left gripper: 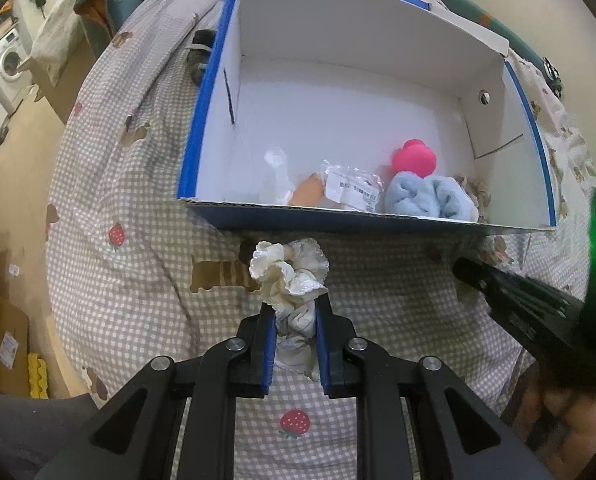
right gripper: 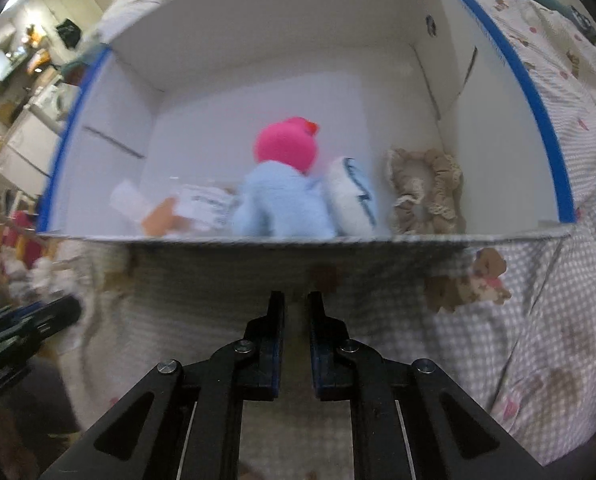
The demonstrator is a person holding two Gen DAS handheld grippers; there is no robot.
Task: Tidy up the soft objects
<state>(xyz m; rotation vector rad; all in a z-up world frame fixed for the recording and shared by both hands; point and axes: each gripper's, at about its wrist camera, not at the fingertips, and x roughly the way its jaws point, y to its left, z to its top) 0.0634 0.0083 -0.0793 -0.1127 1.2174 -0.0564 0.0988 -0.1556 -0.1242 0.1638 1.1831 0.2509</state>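
Left tongs [left gripper: 296,312] clamp cream scrunchie [left gripper: 288,270]; right tongs [right gripper: 296,300] closed, empty; gingham bedspread [left gripper: 138,200], washing machine [left gripper: 8,60] beyond.

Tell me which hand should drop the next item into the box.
Left, probably: its tongs are shut on the white scrunchie just outside the box. The right tongs are shut and empty.

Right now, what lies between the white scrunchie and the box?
Only bare checked bedspread, seen from the left wrist; the left gripper holds the white scrunchie just short of the box.
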